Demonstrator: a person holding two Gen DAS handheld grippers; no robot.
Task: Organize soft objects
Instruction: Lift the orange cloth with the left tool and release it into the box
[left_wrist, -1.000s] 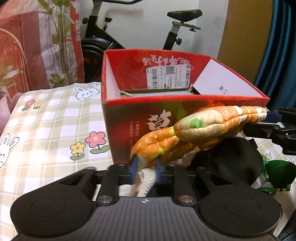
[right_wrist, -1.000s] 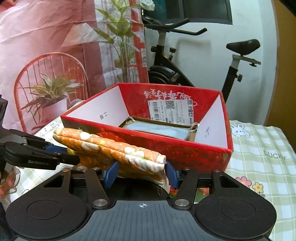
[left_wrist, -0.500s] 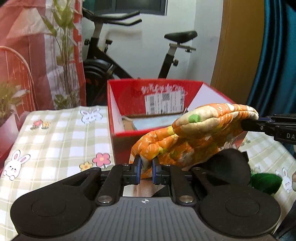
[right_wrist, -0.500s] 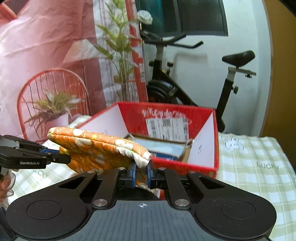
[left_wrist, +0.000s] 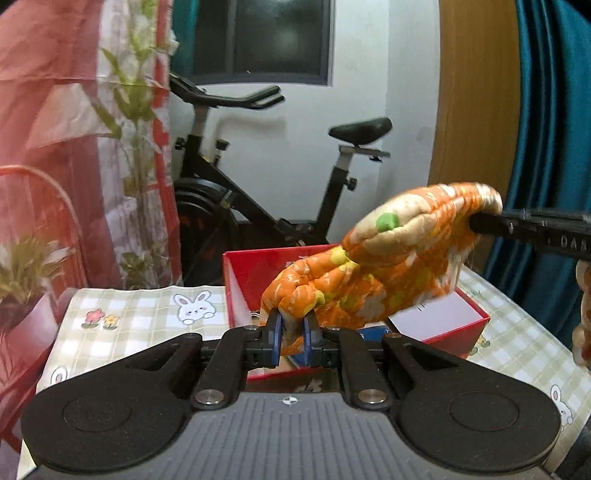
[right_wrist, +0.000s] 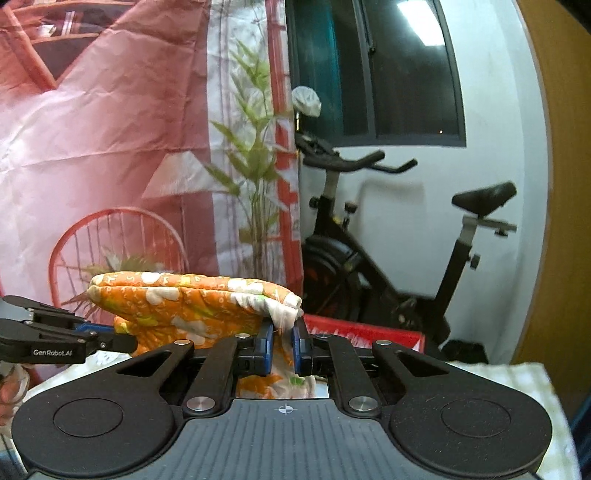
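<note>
**Orange mitt held in the air by both grippers**

The left gripper (left_wrist: 293, 328) is clenched on one end of the padded orange mitt (left_wrist: 373, 273), and the right gripper (right_wrist: 283, 341) is clenched on the other end. The mitt hangs between them, above the table (left_wrist: 140, 314) and over the near side of the red box (left_wrist: 240, 273). I judge this is the carrying step; next the mitt must go down into the box and both grips let go. What lies inside the box is mostly hidden.
</note>
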